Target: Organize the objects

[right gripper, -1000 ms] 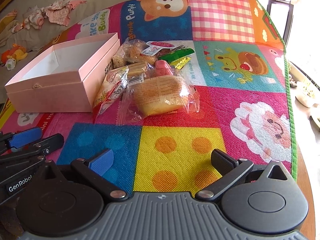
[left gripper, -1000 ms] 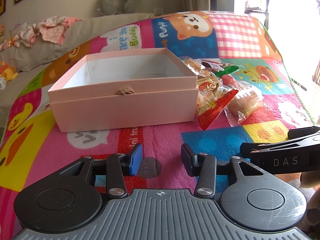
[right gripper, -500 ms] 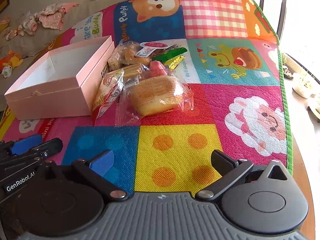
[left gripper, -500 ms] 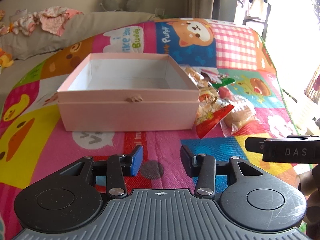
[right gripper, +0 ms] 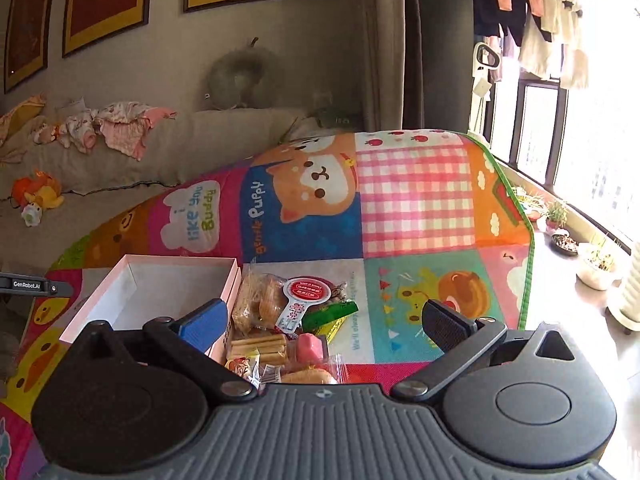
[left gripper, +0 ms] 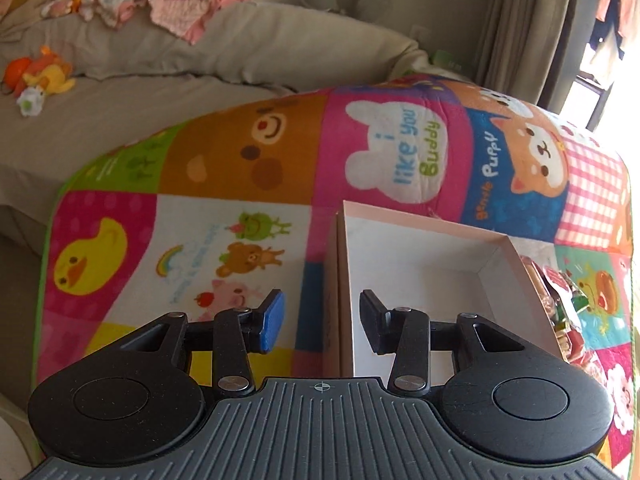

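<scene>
- Pink box, lid off and inside bare white, sits on the patchwork cartoon mat that covers the desk. All places below are given from this box.
- Left claw hangs over the box's left wall. Its blue pad is outside the wall, over the mat; its black pad is over the box interior. The jaws are closing, with the wall seen in the gap between them; neither pad appears to press on it.
- Right claw hangs to the right of the box, spread wide and released, gripping nothing. Its blue pad shows against the box's right wall; its black pad is over the mat farther right.
- Snack packets lie in a heap hard against the box's right wall: a clear bag of biscuits, a round red-and-white label, a green wrapper, a pink sweet, biscuit sticks. Part of the heap is hidden behind the right claw's body.
- In the left wrist view the same heap peeks past the box's right wall.
- Behind the box, past the mat's far edge, a grey sofa carries crumpled pink clothes and a small orange plush toy.
</scene>
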{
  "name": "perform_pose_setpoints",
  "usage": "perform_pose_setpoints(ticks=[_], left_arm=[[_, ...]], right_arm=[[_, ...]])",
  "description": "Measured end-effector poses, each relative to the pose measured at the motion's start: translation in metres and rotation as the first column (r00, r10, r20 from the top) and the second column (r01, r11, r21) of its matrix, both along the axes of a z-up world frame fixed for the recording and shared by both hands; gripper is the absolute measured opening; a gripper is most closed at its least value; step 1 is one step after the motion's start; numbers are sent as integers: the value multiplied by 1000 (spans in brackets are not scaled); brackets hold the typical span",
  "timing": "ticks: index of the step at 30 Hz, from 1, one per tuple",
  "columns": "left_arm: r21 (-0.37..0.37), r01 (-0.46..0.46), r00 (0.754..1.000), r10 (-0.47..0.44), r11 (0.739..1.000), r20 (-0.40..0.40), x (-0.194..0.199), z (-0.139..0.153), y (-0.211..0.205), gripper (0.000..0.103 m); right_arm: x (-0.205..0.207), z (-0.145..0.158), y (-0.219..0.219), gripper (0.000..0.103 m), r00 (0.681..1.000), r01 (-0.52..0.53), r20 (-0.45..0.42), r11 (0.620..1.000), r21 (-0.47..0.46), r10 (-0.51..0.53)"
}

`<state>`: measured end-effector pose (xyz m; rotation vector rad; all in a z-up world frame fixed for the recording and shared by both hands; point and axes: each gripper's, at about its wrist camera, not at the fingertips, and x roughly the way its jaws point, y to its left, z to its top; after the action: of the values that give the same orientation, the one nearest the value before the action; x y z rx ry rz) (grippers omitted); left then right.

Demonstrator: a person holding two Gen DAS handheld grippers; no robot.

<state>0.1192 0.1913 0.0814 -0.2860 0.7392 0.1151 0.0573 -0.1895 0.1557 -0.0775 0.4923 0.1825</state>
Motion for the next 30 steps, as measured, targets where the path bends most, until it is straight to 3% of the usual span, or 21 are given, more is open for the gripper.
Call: perform_pose_setpoints(ticks=[7,10,11,16,21,24,27,28,29,30], left_arm=[[11,80,988,-78,997,-136,48,-43,-14,44],[37,73,978,-64,997,-199,55,-54,-19,17],[44,71,979,-61,997,-194,55,-53,-20,14],[59,89,976,-75,994,-206,50,-52,-20,13],[42,81,976,-71,996,-205,48,-52,-20,13],[31,76,977,-69,997,-202,48,-52,-19,14],[38,92,975,-82,995,-207,46,-51,-22,14],[42,100,974,-90,994,-206,46,-51,-23,14],[46,104,975,-93,994,-204,46,-51,-24,14],[48,103,975,-92,993,-202,45,-51,-25,14]], right_arm=[[39,-26,5,103,992,-80,-105,995,-66,73],[66,-39,6,103,986,-94,-142,993,-68,84],[79,-44,6,103,982,-91,-167,995,-46,82],[137,-67,15,103,963,-54,-261,997,63,68],[183,-85,38,90,954,-40,-295,997,64,57],[211,-103,39,90,929,21,-369,998,66,4],[214,-110,39,88,932,15,-362,999,47,4],[210,-107,38,78,933,2,-361,999,38,12],[206,-103,38,58,928,-25,-371,999,42,38],[200,-99,36,59,926,-34,-373,998,47,49]])
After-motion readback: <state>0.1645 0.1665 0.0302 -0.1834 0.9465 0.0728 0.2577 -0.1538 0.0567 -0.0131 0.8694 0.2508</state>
